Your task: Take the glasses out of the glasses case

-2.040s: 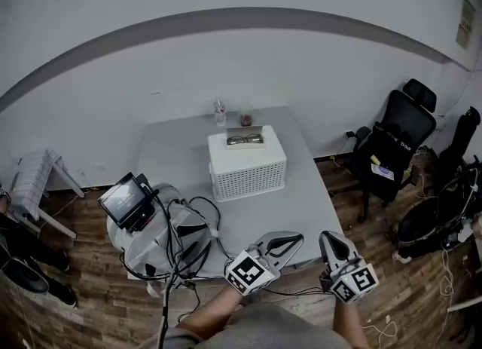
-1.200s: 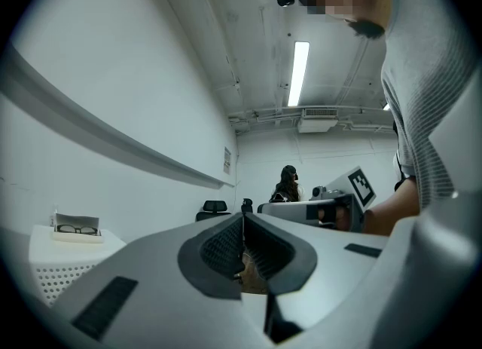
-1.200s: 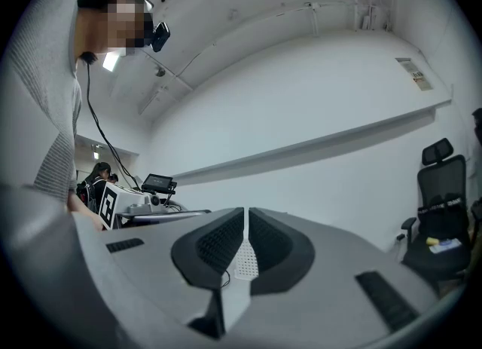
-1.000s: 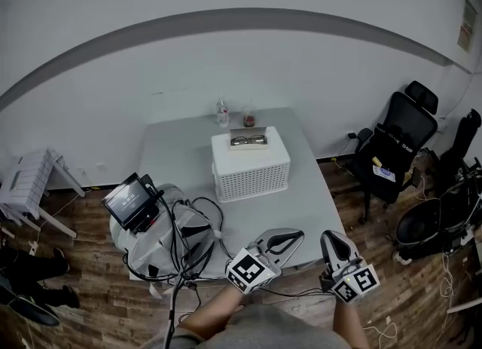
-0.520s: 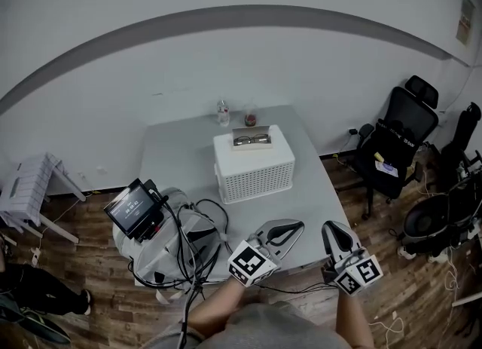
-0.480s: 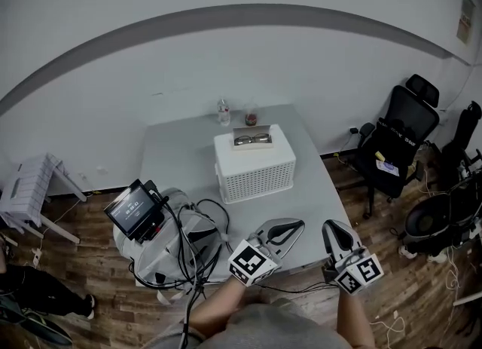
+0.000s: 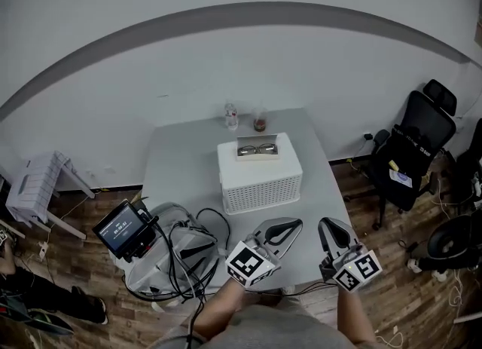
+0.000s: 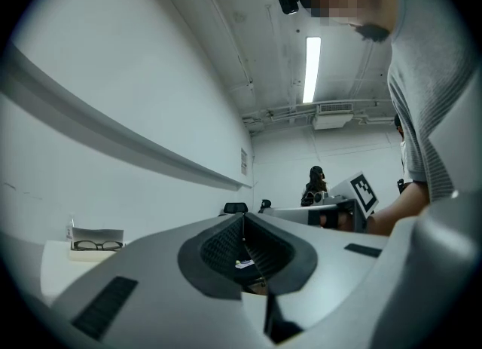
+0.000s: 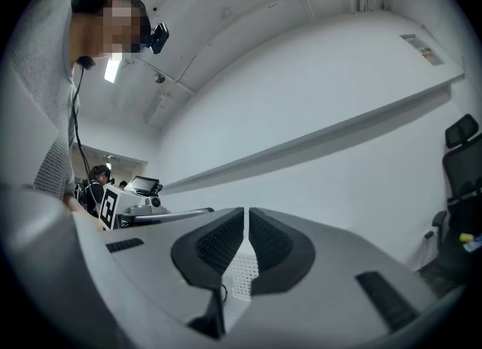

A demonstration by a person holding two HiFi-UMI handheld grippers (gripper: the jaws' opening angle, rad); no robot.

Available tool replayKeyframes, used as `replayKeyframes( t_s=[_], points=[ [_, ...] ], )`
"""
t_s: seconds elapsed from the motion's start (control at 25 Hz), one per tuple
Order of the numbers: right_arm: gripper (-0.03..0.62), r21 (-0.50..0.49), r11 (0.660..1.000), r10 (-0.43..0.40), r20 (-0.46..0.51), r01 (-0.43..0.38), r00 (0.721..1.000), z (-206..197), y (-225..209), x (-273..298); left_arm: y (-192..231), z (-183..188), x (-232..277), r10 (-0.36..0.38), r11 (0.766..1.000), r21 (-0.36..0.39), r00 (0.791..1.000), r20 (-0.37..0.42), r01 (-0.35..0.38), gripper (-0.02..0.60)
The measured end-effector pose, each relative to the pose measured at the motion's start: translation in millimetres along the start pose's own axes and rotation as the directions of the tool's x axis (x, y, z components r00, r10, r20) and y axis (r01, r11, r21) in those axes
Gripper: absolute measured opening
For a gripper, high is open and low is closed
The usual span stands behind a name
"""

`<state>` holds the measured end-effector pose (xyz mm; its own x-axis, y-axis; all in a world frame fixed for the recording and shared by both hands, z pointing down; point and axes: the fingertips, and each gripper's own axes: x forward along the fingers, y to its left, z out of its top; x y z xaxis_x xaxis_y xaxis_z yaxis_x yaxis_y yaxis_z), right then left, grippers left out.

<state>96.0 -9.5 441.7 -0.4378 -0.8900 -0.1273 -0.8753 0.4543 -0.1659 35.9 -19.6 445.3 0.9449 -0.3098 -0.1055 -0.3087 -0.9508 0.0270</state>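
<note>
Approach step: my left gripper [image 7: 282, 225] and right gripper [image 7: 329, 225], jaws pressed together and empty, must next reach far to the glasses [image 7: 257, 148] in the glasses case [image 7: 258, 157].

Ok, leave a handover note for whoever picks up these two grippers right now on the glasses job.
Left gripper: jaws shut, empty, near the table's front edge.
Right gripper: jaws shut, empty, beside the left one.
Things: the glasses lie in the open glasses case, which sits on top of the white perforated box farther back on the table.
Done: nothing yet; the case is open, and neither gripper touches it.
Left: reach over to the case, open the jaws, grip the glasses and lift them out.
</note>
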Motion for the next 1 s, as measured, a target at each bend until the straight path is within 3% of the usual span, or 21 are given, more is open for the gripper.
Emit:
replayKeyframes(
  t_s=[0.32,0.68,0.84,1.0],
  points=[
    [0.014,0.036,0.990,0.139,-0.031,-0.138,0.990,1,-49,55,57,-1,41,0.136,0.991,-0.009,0.991,0.005,-0.136,0.014],
    [0.014,0.098,0.949,0.305,-0.050,-0.299,0.951,-4,-76,100,104,-4,57,0.309,0.951,-0.014,0.951,0.008,-0.309,0.014],
    [0.014,0.120,0.935,0.341,-0.055,-0.332,0.939,-10,-81,115,114,-6,56,0.344,0.939,-0.015,0.939,0.005,-0.343,0.014],
    [0.014,0.119,0.936,0.340,-0.055,-0.332,0.939,-14,-83,125,121,-6,54,0.333,0.943,-0.019,0.943,0.008,-0.332,0.014]
  ],
)
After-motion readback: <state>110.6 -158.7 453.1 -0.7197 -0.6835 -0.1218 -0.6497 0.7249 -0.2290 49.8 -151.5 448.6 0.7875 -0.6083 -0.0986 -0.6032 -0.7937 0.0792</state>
